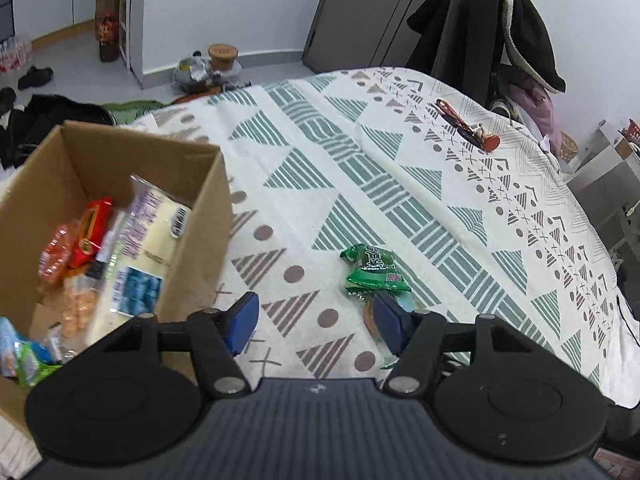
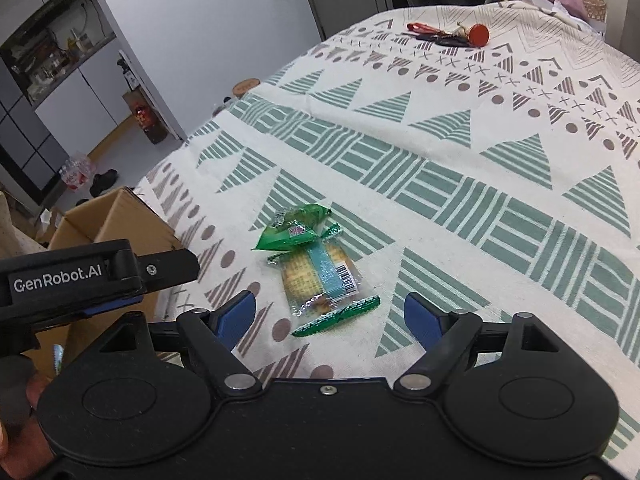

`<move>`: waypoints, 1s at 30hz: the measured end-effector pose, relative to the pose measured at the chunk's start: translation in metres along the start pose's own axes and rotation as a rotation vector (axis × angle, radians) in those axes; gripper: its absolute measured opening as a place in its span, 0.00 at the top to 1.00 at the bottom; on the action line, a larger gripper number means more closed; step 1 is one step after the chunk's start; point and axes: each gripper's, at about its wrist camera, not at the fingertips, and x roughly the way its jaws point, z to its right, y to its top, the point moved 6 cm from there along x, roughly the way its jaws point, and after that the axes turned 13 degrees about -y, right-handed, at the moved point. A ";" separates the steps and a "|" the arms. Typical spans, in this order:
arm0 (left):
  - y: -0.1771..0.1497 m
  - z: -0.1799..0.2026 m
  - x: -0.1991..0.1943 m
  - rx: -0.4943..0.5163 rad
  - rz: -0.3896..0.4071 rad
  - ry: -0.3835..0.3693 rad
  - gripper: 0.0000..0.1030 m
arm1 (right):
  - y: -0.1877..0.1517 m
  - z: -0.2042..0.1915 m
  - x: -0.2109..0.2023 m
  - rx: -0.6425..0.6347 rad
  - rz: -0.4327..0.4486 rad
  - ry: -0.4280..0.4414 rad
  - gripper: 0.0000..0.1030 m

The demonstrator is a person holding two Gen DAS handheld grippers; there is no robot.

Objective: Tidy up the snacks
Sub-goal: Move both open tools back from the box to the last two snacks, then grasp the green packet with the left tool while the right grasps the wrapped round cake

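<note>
- At the far left, the open brown cardboard box (image 1: 120,184) stands on the patterned cloth, with packets heaped inside it.
- The left gripper (image 1: 316,322) hangs just right of the box wall, blue pads spread, holding nothing.
- Two snack packets lie touching: a green foil packet (image 2: 294,230) and a clear cracker packet (image 2: 320,276).
- The right gripper (image 2: 330,318) hovers beside the crackers, jaws wide apart.
- Beyond, the white-and-green counter (image 2: 460,160) lies bare until the red keys (image 2: 448,34) near its far edge.

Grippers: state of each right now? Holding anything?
Left gripper: open, empty, beside the cardboard box.
Right gripper: open, empty, facing the biscuit packet on the tablecloth.
</note>
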 end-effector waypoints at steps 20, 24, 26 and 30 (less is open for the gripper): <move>0.004 0.000 0.040 -0.042 -0.036 -0.019 0.41 | 0.007 -0.005 0.038 -0.051 -0.033 -0.032 0.55; 0.006 0.009 0.047 -0.027 -0.024 -0.028 0.41 | 0.007 0.003 0.036 -0.028 -0.039 -0.037 0.55; 0.005 0.011 0.051 -0.025 -0.027 -0.026 0.41 | 0.007 0.008 0.035 -0.015 -0.040 -0.045 0.55; 0.003 0.017 0.057 -0.014 -0.029 -0.017 0.41 | 0.010 0.020 0.033 0.014 -0.033 -0.077 0.55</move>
